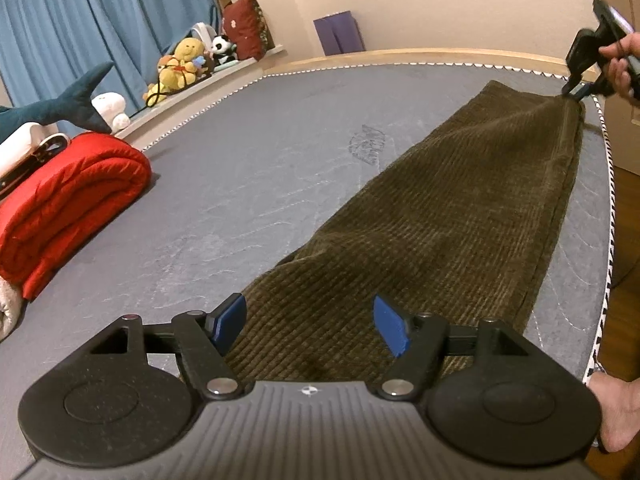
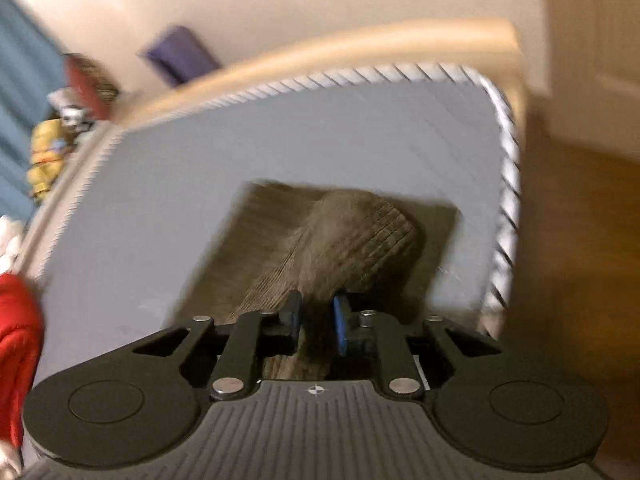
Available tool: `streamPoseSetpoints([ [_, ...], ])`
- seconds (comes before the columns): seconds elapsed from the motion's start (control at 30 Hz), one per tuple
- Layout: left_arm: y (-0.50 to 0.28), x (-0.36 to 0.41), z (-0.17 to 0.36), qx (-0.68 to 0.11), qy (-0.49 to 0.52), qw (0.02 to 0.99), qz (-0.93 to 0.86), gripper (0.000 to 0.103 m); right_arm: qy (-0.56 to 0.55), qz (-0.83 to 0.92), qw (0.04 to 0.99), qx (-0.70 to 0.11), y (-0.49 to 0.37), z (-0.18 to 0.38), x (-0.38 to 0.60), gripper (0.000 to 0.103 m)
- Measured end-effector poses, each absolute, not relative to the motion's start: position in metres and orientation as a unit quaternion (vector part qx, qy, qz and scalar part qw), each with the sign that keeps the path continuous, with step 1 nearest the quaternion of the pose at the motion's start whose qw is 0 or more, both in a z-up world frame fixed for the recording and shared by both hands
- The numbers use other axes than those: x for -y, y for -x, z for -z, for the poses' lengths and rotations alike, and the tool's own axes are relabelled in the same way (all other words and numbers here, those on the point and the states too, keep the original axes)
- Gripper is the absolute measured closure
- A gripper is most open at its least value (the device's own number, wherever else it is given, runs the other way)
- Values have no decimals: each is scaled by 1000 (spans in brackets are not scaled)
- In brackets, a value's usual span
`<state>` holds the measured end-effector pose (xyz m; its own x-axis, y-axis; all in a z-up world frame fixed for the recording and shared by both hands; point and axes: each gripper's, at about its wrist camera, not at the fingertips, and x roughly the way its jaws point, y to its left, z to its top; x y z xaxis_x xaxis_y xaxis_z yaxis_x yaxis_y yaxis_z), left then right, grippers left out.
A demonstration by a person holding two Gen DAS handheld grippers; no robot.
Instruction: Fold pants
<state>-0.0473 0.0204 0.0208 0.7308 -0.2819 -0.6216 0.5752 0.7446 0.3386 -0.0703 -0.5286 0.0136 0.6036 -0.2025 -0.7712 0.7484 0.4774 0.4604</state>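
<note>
Olive-brown corduroy pants (image 1: 432, 216) lie lengthwise along the right side of the grey mattress (image 1: 248, 168). My left gripper (image 1: 310, 326) is open and empty, hovering just over the near end of the pants. My right gripper (image 1: 576, 94) is shut on the far corner of the pants and lifts it slightly. In the blurred right wrist view the right gripper (image 2: 318, 322) pinches a raised fold of the pants (image 2: 340, 236) between its blue pads, above the mattress (image 2: 240, 168).
A rolled red blanket (image 1: 68, 204) lies at the left of the mattress. Plush toys (image 1: 180, 64) and a shark toy (image 1: 68, 104) line the ledge by the blue curtain. The mattress edge (image 1: 610, 184) runs close on the right, with wooden floor beyond.
</note>
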Motion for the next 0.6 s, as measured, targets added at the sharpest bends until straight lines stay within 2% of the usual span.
streamPoseSetpoints([
  [0.13,49,-18,-21,-274,-269,891,241,26,-491,276,764,-315,66,23,556,69],
  [0.33,49,-23,-23,-274,-266,895,230,24,-515,284,766,-262,75,29,572,66],
  [0.5,47,-23,-18,-282,-270,892,226,24,-518,274,769,-255,75,24,576,66],
  [0.57,47,-20,-17,-282,-273,890,230,24,-505,269,777,-263,75,22,576,82],
  [0.6,47,-17,-17,-281,-274,890,233,24,-499,269,780,-265,75,22,576,102],
])
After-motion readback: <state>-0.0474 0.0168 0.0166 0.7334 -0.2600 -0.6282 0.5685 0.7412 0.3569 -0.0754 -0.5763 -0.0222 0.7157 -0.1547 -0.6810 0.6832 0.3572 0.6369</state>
